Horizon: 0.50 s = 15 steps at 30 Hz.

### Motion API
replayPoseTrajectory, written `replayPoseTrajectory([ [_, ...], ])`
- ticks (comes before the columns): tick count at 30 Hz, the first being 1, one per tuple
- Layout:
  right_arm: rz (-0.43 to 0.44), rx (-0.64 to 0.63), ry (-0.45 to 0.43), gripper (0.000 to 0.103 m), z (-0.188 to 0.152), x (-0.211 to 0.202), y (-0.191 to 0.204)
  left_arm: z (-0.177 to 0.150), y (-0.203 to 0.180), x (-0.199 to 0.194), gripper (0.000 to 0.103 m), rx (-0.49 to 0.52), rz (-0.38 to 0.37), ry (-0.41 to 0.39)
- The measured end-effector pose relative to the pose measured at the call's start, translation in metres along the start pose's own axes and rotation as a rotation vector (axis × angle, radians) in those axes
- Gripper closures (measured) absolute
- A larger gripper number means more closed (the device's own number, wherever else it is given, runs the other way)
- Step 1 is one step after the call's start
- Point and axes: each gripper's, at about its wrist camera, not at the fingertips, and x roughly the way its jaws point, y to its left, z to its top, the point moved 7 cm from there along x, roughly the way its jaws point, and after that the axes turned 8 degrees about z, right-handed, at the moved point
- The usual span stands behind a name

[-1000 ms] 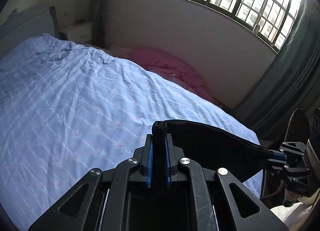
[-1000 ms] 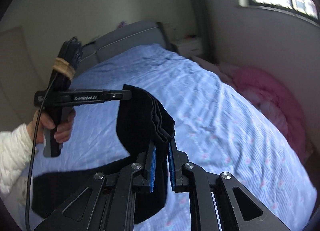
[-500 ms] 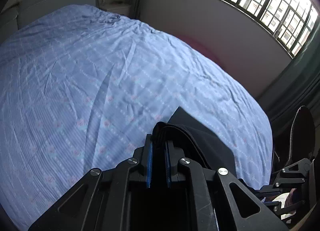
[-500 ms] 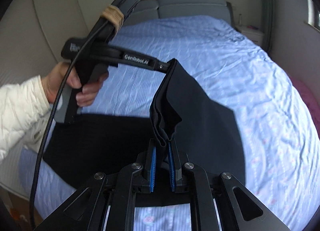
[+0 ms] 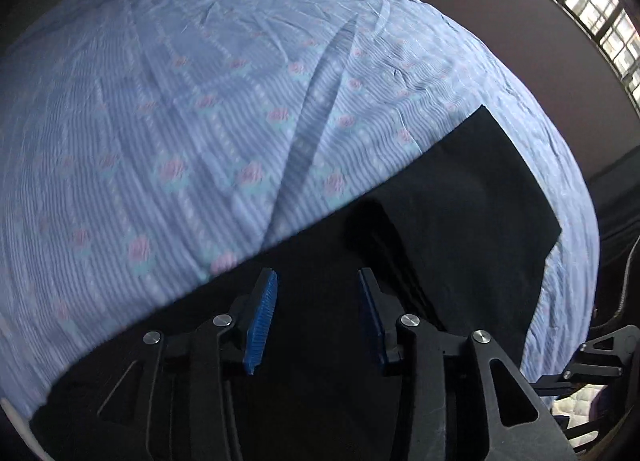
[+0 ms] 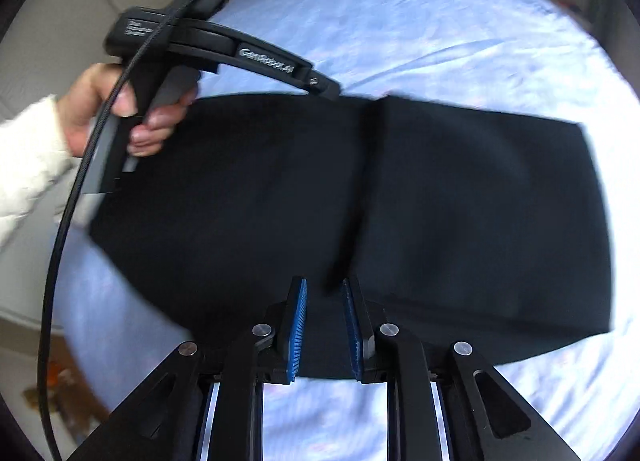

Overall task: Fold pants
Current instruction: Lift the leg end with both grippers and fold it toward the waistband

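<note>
**Pants laid down, both tools letting go**

Pants [image 6: 400, 201] lie flat and dark on the blue flowered bed [image 6: 440, 21], near its edge. They look folded over once, with a thick edge running down the middle where the top layer ends.

On the left, in the right wrist view, a hand [image 6: 120, 117] in a white sleeve [image 6: 28, 165] holds the left tool [image 5: 316, 309] by its handle. A black cable [image 6: 68, 221] hangs from it. The left tool points down at the pants. Its blue pads [image 5: 260, 321] are moving apart, and nothing is pinched between them. The cloth just lies under them.

Further right is the right tool [image 6: 324, 325], also pointing down at the pants. Its pads are moving apart too, but the gap is small. The thick cloth edge sits just in front of the gap, and the pads do not seem to press on it.

The step now looks like letting go after a fold. To do it well, both tools should open wide enough that the cloth slips free. Then they should lift straight up, not sideways, so the top layer does not get dragged. The small gap on the right tool could catch the thick edge, so it may need to open more first. After that, the fold may want a gentle pat to stay flat.
</note>
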Motion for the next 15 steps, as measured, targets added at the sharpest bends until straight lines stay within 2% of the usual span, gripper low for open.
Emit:
replayPoseTrajectory([
  [3,-0.025,0.017,-0.033,0.080,-0.001,-0.007,-0.006,-0.011,-0.007,-0.009,0.062,-0.078,-0.099,-0.020],
  [5,-0.040,0.067,-0.051,0.069,0.002,-0.007,-0.020,-0.009,-0.015,-0.006,0.061,-0.136,-0.177,-0.018],
  [7,-0.056,0.075,-0.042,0.069,-0.005,-0.003,-0.019,-0.001,-0.022,0.006,0.061,-0.192,-0.234,-0.006],
  [13,-0.163,-0.028,0.000,0.068,-0.010,0.030,-0.021,0.021,-0.041,0.047,0.061,-0.245,-0.280,0.052],
  [15,-0.199,-0.030,0.025,0.068,-0.016,0.044,-0.024,0.023,-0.047,0.051,0.061,-0.224,-0.263,0.051],
])
